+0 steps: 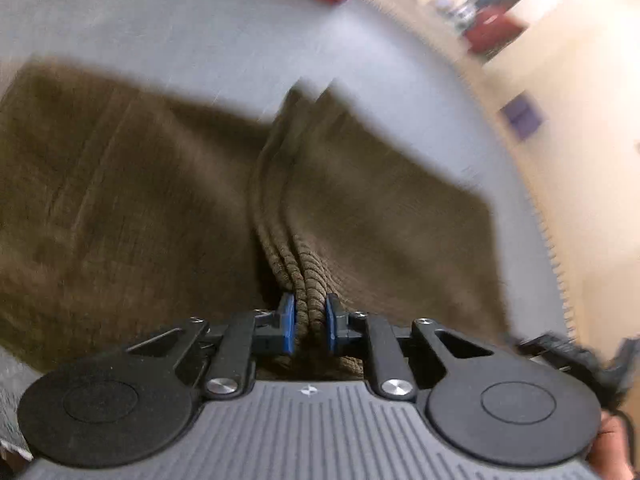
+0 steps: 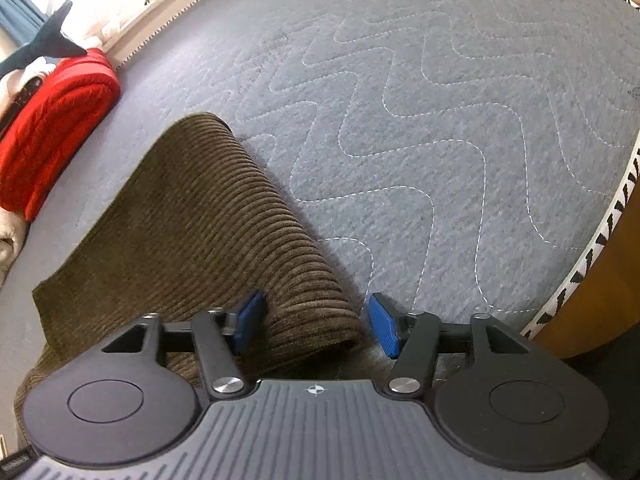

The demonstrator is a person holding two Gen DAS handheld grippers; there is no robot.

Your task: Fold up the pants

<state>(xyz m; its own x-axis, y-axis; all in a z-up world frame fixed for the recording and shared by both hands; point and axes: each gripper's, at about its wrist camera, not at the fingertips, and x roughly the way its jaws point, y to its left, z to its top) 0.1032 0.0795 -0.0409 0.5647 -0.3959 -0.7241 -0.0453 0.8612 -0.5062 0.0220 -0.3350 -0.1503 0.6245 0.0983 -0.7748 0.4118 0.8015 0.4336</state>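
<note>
Left gripper (image 1: 310,322) pinches bunched folds of brown corduroy pants (image 1: 140,200), which spread over a grey quilted mattress (image 1: 200,28). Right gripper (image 2: 316,324) hovers with jaws apart, straddling the pants' (image 2: 208,220) folded edge without pressing it.

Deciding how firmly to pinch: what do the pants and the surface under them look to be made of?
Pants: olive-brown corduroy by the look, with raised parallel ribs, a soft matte pile and thick bunched layers.
Surface: grey quilted fabric, probably a mattress top, matte and heathered, with wavy white stitch lines. The fibre of either cannot be told.
</note>
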